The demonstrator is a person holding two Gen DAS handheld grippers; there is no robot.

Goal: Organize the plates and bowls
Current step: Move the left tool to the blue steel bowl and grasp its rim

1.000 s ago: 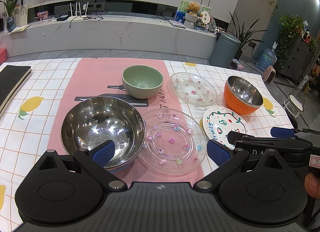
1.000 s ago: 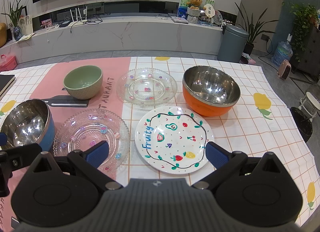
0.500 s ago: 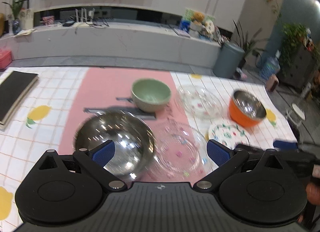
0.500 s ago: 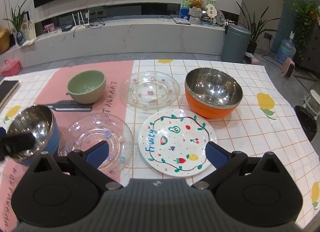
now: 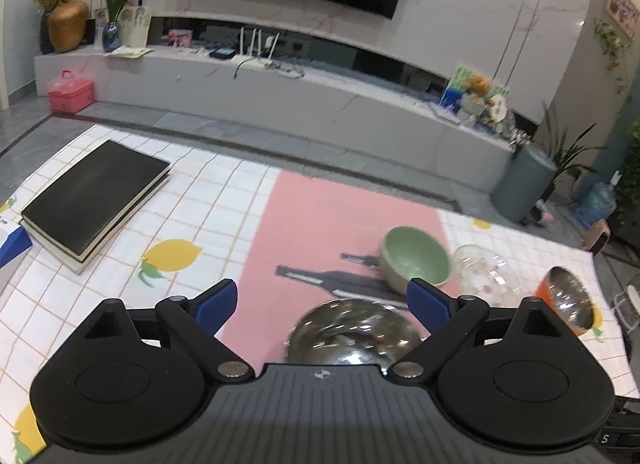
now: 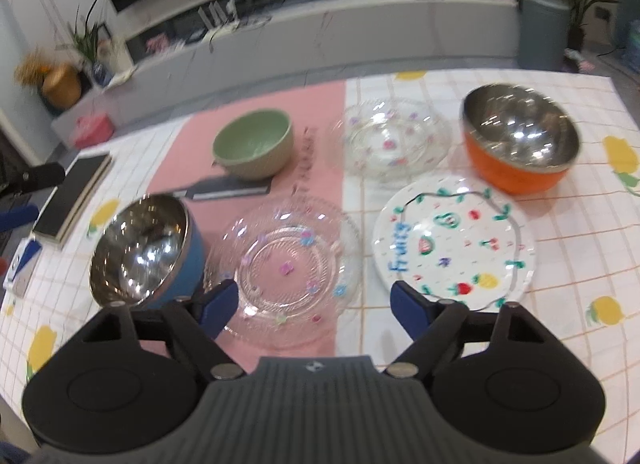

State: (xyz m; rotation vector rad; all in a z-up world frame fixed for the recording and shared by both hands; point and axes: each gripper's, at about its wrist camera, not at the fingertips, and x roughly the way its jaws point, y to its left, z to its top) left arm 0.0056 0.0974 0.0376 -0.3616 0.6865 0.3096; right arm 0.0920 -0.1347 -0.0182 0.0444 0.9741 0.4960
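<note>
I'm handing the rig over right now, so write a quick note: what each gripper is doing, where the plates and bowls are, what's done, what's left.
Left gripper: open, empty, above the blue steel bowl.
Right gripper: jaws closing, nothing gripped, over the near glass plate.
On the table: green bowl, far glass plate, orange steel bowl, fruit plate, all separate.
Done: nothing stacked.
Left: probably stack the plates together and nest the bowls.

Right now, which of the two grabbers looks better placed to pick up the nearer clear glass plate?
Right. The right gripper sits just above the near glass plate, jaws closing with nothing gripped. The left gripper faces the blue steel bowl instead.
</note>
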